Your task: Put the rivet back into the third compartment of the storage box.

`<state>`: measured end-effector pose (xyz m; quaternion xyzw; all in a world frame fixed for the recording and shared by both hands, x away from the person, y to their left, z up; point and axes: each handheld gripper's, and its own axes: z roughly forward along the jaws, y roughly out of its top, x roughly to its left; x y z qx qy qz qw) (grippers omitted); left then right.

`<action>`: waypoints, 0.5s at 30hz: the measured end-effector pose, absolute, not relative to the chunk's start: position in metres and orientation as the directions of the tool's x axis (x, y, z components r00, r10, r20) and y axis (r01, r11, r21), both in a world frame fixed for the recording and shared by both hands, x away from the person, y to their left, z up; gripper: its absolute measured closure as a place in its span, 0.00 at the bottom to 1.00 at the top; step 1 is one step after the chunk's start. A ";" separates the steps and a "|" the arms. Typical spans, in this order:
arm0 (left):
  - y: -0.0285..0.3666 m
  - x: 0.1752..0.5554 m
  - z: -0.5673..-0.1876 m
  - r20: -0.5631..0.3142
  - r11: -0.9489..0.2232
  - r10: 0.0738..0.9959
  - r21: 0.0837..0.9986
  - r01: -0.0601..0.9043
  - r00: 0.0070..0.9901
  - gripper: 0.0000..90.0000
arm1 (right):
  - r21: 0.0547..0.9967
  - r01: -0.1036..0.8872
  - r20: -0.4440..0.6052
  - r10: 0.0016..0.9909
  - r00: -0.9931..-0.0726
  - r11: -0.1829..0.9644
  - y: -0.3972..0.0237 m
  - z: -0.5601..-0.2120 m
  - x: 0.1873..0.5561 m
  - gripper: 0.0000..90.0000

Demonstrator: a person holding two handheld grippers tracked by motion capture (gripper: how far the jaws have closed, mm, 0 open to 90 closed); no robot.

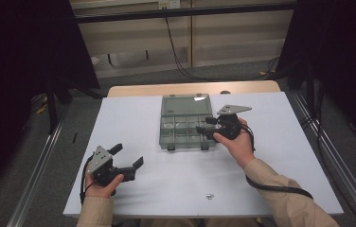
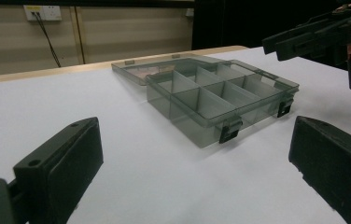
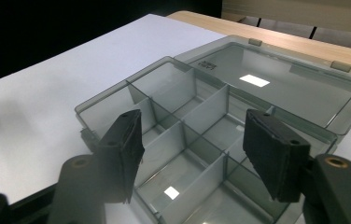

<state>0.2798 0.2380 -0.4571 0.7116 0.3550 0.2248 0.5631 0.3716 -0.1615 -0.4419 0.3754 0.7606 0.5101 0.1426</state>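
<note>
**benchguy:** ok so where's everything sitting right now?

**tote_fan:** the smoky clear organizer box is in the middle of the white table, lid flipped all the way back and lying flat on the far side. Dividers split it into compartments, and as far as I can make out they hold nothing. Two black latches hang off the near edge

**benchguy:** and the grippers?

**tote_fan:** right gripper is hovering over the box's right end, jaws poking in over the compartments. In the right gripper view the two pads stand apart with nothing pinched between them, just box underneath. So released, not grabbing anything

**benchguy:** left one?

**tote_fan:** left gripper is parked near the front left of the table, well apart from the box. Jaws spread wide, nothing in them, only bare tabletop between the pads in the left gripper view

**benchguy:** anything else lying around?

**tote_fan:** a tiny light-coloured bit near the front edge of the table, too small to tell what it is
</note>
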 end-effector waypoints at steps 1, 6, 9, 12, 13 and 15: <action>0.238 0.280 -0.457 -0.082 -0.112 0.760 0.961 0.253 0.645 0.03 | 0.883 0.427 0.170 0.714 -0.679 0.195 -0.161 -0.442 0.370 0.39; 0.239 0.280 -0.457 -0.084 -0.107 0.759 0.962 0.251 0.646 0.03 | 0.887 0.419 0.180 0.695 -0.697 0.191 -0.163 -0.442 0.363 0.33; 0.238 0.280 -0.457 -0.080 -0.112 0.760 0.961 0.252 0.645 0.03 | 0.893 0.409 0.175 0.691 -0.701 0.189 -0.165 -0.442 0.359 0.29; 0.238 0.280 -0.457 -0.080 -0.113 0.761 0.961 0.252 0.644 0.03 | 0.894 0.405 0.173 0.687 -0.706 0.191 -0.167 -0.442 0.355 0.26; 0.238 0.280 -0.457 -0.080 -0.113 0.760 0.961 0.252 0.645 0.03 | 0.894 0.405 0.175 0.684 -0.708 0.190 -0.168 -0.442 0.354 0.25; 0.239 0.280 -0.457 -0.076 -0.116 0.762 0.961 0.251 0.643 0.03 | 0.894 0.405 0.176 0.684 -0.708 0.190 -0.169 -0.442 0.351 0.23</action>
